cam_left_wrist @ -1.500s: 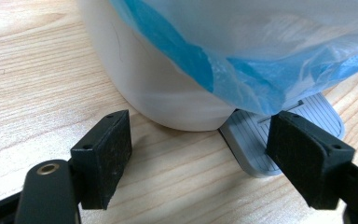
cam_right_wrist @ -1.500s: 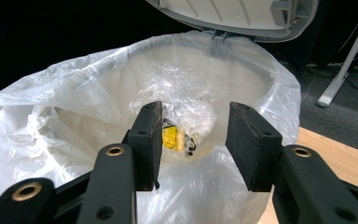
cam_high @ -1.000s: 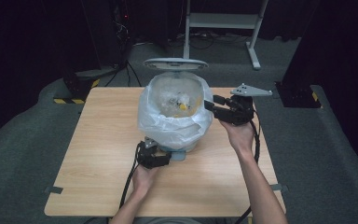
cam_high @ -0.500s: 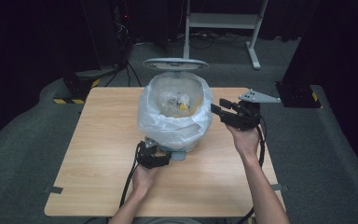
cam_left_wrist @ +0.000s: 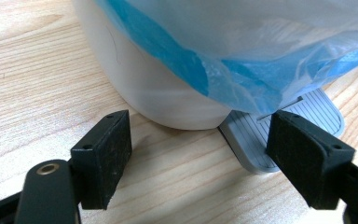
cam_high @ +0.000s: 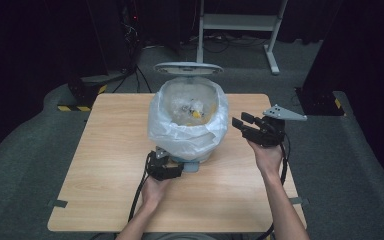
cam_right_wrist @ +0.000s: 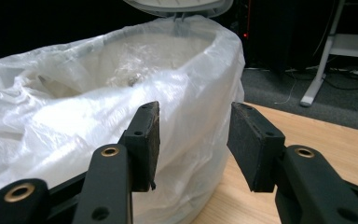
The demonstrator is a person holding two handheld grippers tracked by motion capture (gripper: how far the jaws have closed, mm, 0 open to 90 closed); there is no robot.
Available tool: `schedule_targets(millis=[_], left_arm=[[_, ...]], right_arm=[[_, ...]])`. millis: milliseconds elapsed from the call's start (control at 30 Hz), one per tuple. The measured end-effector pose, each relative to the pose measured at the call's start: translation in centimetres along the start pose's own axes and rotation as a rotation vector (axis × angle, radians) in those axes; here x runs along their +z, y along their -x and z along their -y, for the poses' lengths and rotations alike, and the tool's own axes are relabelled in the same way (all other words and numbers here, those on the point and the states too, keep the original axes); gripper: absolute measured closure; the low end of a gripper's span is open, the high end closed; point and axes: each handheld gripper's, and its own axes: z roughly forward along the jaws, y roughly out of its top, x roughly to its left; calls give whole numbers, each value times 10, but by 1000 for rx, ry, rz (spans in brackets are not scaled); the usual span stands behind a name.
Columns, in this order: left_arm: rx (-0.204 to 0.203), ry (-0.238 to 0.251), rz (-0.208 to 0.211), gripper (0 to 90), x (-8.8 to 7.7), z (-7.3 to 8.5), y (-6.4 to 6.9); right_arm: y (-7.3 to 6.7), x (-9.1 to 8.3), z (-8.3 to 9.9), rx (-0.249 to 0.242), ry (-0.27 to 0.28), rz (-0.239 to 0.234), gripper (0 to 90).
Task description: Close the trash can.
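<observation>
Right claw has drawn back from the bag liner's rim toward the bench's right edge, jaws apart, empty. Left claw, jaws apart, sits at the pedal; the pedal bin stands mid-bench, lid up. Liner looks fitted; next grip pending.

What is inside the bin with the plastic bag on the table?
Inside the bin, the bag holds crumpled pale scraps and a yellow piece. Anything beneath them is covered.

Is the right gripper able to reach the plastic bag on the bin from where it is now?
Probably yes: the right gripper is open beside the plastic bag, with nothing between them.
</observation>
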Motion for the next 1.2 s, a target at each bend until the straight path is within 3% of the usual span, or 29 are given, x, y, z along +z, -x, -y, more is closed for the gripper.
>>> schedule_targets(millis=[367, 667, 1033, 1200], left_arm=[[7, -1, -1, 221, 0, 0, 0], [-3, 7, 6, 221, 0, 0, 0], [-5, 9, 6, 221, 0, 1, 0], [-10, 8, 7, 222, 0, 0, -1]], right_arm=[[3, 0, 18, 5, -23, 34, 533], [10, 1, 42, 47, -42, 54, 529], [16, 8, 76, 70, -97, 85, 521], [16, 13, 90, 53, -141, 109, 512]])
